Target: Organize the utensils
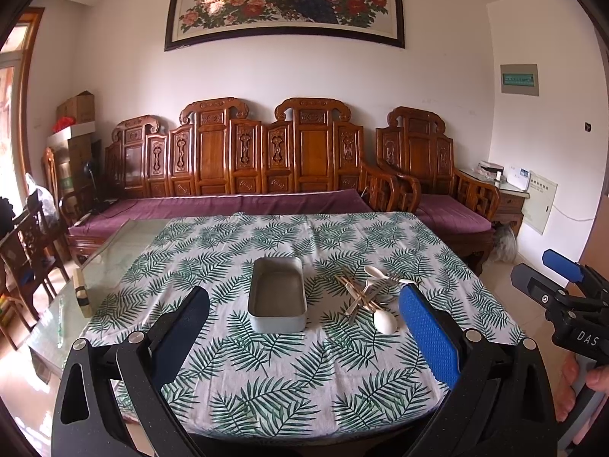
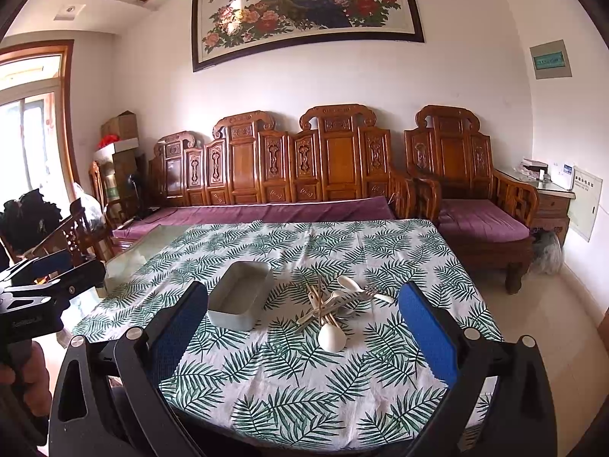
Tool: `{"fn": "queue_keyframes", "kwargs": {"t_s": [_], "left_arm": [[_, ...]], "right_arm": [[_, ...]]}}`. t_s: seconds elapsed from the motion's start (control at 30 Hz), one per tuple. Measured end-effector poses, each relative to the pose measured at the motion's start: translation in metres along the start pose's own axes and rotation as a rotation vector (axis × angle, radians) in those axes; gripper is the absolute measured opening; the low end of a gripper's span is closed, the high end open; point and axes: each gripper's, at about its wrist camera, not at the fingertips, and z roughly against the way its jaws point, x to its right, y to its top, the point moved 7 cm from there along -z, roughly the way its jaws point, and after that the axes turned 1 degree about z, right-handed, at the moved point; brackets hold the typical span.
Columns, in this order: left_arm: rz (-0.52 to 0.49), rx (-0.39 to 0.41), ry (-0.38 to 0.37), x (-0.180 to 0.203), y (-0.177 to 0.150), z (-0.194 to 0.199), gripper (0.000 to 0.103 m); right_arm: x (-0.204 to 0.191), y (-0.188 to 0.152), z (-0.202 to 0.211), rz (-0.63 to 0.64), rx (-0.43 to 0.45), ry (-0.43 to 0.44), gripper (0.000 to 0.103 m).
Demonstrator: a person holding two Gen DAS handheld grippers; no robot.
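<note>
A grey rectangular box point(image 1: 277, 294) stands empty on the leaf-print tablecloth point(image 1: 289, 388); it also shows in the right wrist view point(image 2: 239, 294). To its right lies a heap of utensils point(image 1: 371, 295): white spoons, forks and wooden chopsticks, crossed over each other. The heap also shows in the right wrist view point(image 2: 335, 306), with a white spoon point(image 2: 332, 336) nearest. My left gripper point(image 1: 304, 337) is open and empty, above the near table edge. My right gripper point(image 2: 302, 333) is open and empty, likewise short of the heap.
The table's left part is bare glass point(image 1: 114, 251) with a small wooden block point(image 1: 82, 291) at its edge. A carved wooden sofa point(image 1: 243, 175) with purple cushions stands behind the table. The other gripper shows at each view's side point(image 1: 563, 297) point(image 2: 42, 285).
</note>
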Motion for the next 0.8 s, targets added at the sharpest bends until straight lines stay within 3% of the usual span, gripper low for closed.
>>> {"fn": "queue_keyframes", "kwargs": {"t_s": [0.43,0.8], "left_arm": [[0.002,-0.013,0.001,-0.003,-0.003,-0.004,0.097],[0.005,-0.089,0.014,-0.015,-0.021,-0.044,0.097]], "right_arm": [[0.0,-0.003,-0.003,0.002,-0.01,0.003,0.101],[0.005,-0.022,-0.037,0.011,-0.063,0.014,0.101]]}}
